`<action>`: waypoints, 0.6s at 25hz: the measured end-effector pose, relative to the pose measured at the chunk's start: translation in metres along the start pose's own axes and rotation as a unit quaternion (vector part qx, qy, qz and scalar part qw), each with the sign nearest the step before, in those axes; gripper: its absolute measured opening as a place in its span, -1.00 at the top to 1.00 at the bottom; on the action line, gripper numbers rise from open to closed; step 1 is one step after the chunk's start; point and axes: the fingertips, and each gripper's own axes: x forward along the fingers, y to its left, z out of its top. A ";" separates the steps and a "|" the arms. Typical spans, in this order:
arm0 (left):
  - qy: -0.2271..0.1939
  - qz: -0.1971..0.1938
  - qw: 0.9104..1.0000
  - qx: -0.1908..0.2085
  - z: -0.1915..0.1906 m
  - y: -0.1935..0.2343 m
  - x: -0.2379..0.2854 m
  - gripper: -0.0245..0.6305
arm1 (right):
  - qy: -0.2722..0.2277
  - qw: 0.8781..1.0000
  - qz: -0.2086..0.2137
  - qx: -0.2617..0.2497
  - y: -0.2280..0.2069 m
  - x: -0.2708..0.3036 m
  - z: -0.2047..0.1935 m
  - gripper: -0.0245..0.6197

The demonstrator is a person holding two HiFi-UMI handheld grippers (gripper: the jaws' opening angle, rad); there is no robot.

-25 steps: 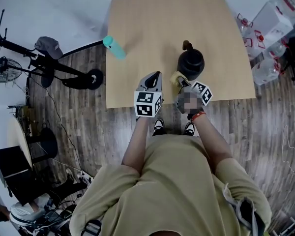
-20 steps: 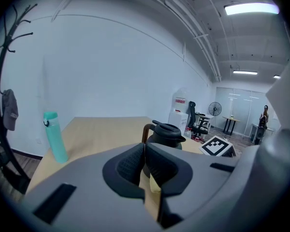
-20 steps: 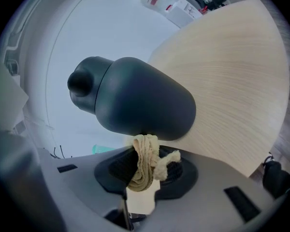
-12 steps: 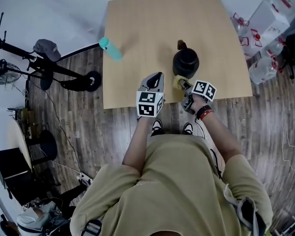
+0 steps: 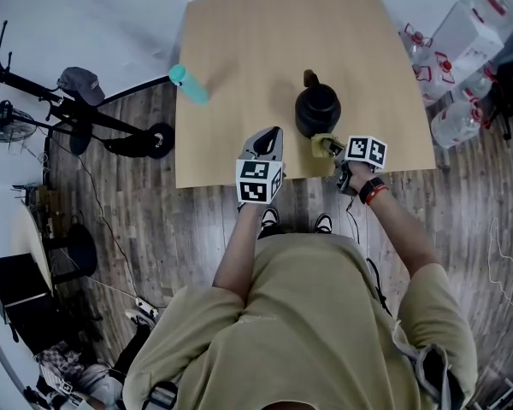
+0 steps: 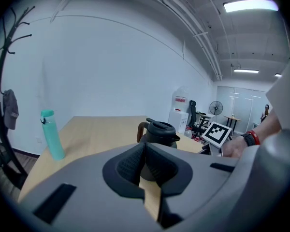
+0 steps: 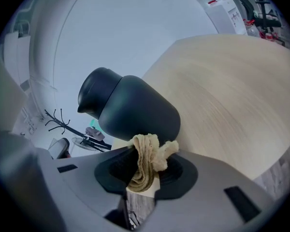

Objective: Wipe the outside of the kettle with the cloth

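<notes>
A black kettle [image 5: 317,109] with a brown handle stands on the wooden table [image 5: 274,32] near its front edge. It also shows in the left gripper view as the kettle [image 6: 158,132] and fills the right gripper view as the kettle [image 7: 130,109]. My right gripper [image 5: 328,147] is shut on a yellow cloth [image 7: 147,161], bunched between its jaws right at the kettle's lower front side. The cloth [image 5: 321,143] shows just in front of the kettle. My left gripper [image 5: 269,134] is shut with nothing in it, left of the kettle at the table's front edge.
A teal bottle [image 5: 189,84] stands at the table's left edge, the same bottle [image 6: 52,134] at left in the left gripper view. White boxes and water bottles [image 5: 470,49] sit on the floor to the right. A fan and stand [image 5: 77,118] are at left.
My right gripper with the cloth has moved right along the kettle's front side. The left gripper has stayed put.
</notes>
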 end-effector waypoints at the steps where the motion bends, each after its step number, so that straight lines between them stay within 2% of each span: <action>1: 0.000 0.001 1.000 -0.001 0.000 -0.001 0.001 0.85 | 0.002 1.000 -0.003 -0.005 -0.003 -0.004 0.004 0.57; 11: 0.011 0.006 1.000 0.001 -0.007 -0.015 0.009 0.85 | 0.024 0.996 -0.039 -0.077 -0.029 -0.027 0.050 0.57; 15: 0.016 0.008 1.000 0.006 -0.007 -0.017 0.010 0.85 | 0.025 0.991 -0.059 -0.119 -0.034 -0.027 0.065 0.57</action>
